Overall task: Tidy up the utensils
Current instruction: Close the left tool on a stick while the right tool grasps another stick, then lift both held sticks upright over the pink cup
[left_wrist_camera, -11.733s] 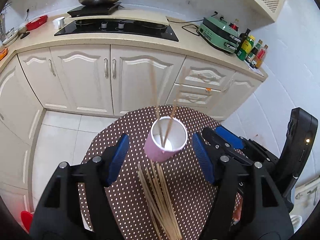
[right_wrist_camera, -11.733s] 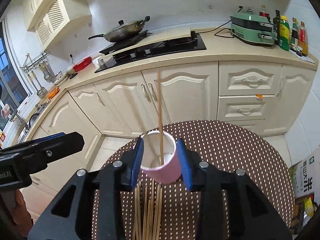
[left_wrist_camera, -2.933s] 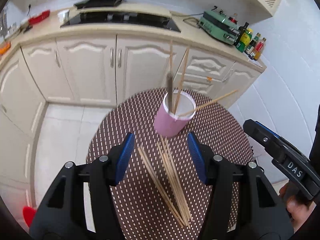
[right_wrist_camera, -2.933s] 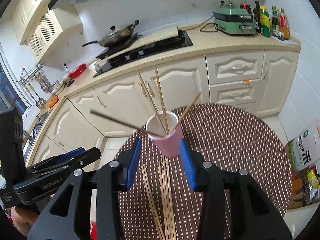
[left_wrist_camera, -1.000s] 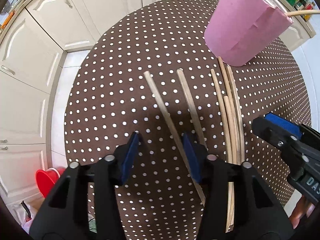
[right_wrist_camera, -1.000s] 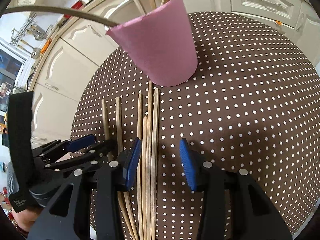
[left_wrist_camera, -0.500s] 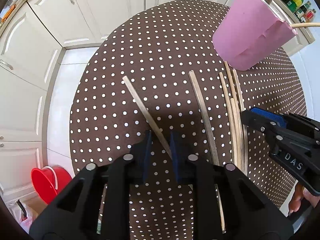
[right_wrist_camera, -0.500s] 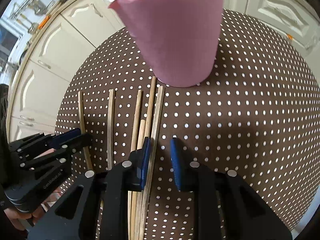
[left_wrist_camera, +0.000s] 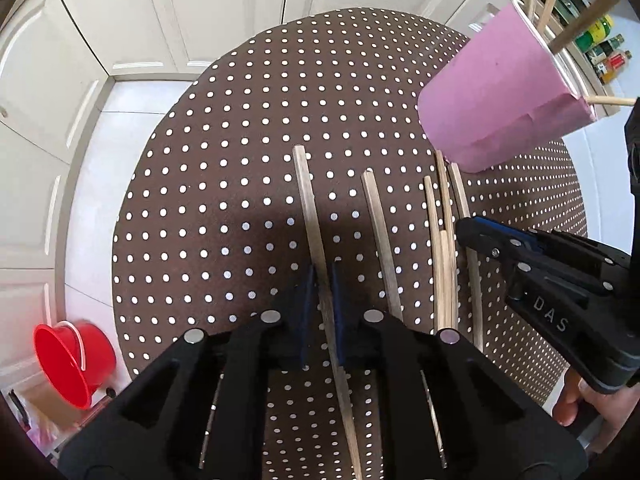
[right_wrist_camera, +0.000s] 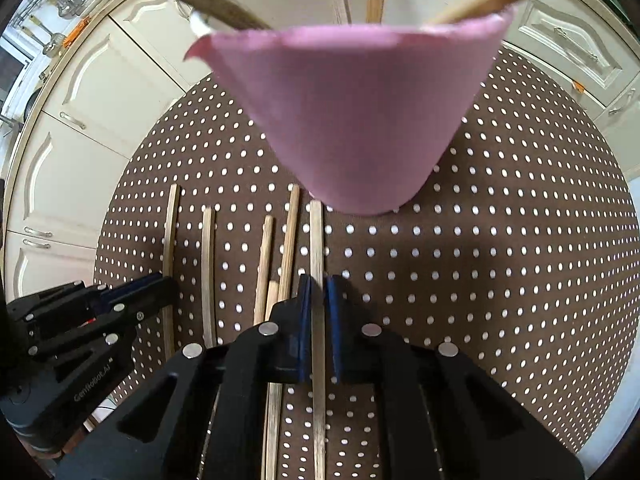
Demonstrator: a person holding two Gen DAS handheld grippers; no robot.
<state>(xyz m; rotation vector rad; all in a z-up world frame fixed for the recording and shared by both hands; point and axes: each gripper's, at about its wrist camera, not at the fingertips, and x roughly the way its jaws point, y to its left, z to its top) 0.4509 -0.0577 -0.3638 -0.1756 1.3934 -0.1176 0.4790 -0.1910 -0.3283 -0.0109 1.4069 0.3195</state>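
A pink cup (left_wrist_camera: 496,100) holding several wooden chopsticks stands on the round brown polka-dot table (left_wrist_camera: 224,184); it fills the top of the right wrist view (right_wrist_camera: 356,120). Several loose chopsticks lie side by side on the table. My left gripper (left_wrist_camera: 321,276) is shut on the leftmost chopstick (left_wrist_camera: 306,196). My right gripper (right_wrist_camera: 318,288) is shut on the rightmost chopstick (right_wrist_camera: 316,236), whose tip reaches the cup's base. Each gripper shows in the other's view: the right gripper (left_wrist_camera: 472,228), the left gripper (right_wrist_camera: 160,280). The remaining chopsticks (right_wrist_camera: 276,248) lie between them.
White kitchen cabinets (left_wrist_camera: 224,12) stand beyond the table. A red bucket (left_wrist_camera: 68,356) sits on the tiled floor at the lower left. Bottles (left_wrist_camera: 608,56) stand on the counter behind the cup. The table's edge curves close on the left.
Both grippers came down to the table and closed, each on one chopstick. The left chopstick has swung more upright in view. The right gripper moved closer to the cup.
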